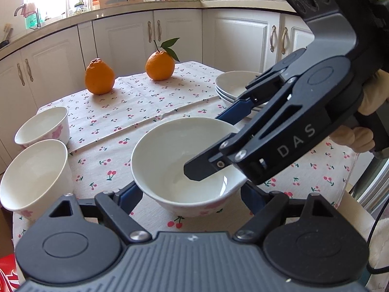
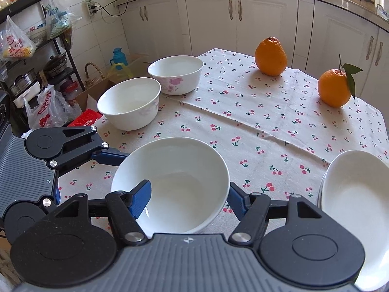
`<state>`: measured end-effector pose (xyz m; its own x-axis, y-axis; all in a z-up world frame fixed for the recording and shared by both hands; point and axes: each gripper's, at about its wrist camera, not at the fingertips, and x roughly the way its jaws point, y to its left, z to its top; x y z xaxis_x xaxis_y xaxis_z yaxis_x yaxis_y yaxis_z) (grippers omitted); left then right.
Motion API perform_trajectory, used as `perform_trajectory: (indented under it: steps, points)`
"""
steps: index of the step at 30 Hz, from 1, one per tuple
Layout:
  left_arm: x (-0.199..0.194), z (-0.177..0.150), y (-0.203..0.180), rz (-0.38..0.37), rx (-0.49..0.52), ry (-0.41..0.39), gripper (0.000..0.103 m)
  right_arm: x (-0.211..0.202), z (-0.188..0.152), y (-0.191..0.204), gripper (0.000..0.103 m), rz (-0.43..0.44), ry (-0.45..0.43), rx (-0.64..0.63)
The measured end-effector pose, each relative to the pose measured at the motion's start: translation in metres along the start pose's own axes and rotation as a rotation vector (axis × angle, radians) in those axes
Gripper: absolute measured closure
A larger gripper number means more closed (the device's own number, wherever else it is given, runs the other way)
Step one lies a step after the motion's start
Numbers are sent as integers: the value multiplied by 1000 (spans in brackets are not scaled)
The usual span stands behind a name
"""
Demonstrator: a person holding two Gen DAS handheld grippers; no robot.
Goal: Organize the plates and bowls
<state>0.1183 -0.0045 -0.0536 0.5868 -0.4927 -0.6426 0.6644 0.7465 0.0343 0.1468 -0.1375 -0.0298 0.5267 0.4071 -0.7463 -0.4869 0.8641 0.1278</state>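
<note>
A white bowl [image 1: 180, 160] with pink flowers sits low over the cherry-print cloth [image 1: 136, 102], between both grippers. My left gripper [image 1: 192, 194] straddles it, with a blue finger [image 1: 132, 193] against each side of its lower wall. My right gripper [image 1: 207, 146] comes in from the right and is shut on the bowl's wall, one finger [image 1: 199, 170] inside and the other outside. In the right wrist view that bowl [image 2: 180, 177] fills the centre, pinched by the right gripper [image 2: 189, 200]. The left gripper's finger [image 2: 111, 156] touches its left side. I cannot tell whether the bowl rests on the cloth.
Two more white bowls [image 2: 176, 75] [image 2: 128, 102] stand at the table's left edge. A stack of white plates [image 2: 352, 194] lies at the right. Two oranges [image 2: 271, 57] [image 2: 335, 87] sit at the back. Bags and boxes [image 2: 48, 107] crowd the floor on the left.
</note>
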Motion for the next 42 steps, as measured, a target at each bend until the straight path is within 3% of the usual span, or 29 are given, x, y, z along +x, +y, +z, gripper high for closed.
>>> perform_trajectory:
  steps: [17, 20, 21, 30, 37, 42]
  points:
    - [7, 1, 0, -3, 3, 8, 16, 5, -2, -5, 28, 3, 8, 14]
    - [6, 0, -3, 2, 22, 9, 16, 3, -1, -4, 3, 3, -8, 5]
    - [6, -1, -3, -1, 28, 9, 16, 1, 0, -2, 0, -10, -29, -3]
    - [-8, -11, 7, 17, -4, 11, 15, -4, 6, 1, 0, 4, -23, -30]
    - [-23, -20, 17, 51, -18, 8, 15, -10, 18, 21, 0, -59, -54, -129]
    - [-34, -25, 25, 81, -39, -6, 15, -20, 32, 30, 0, 16, -130, -173]
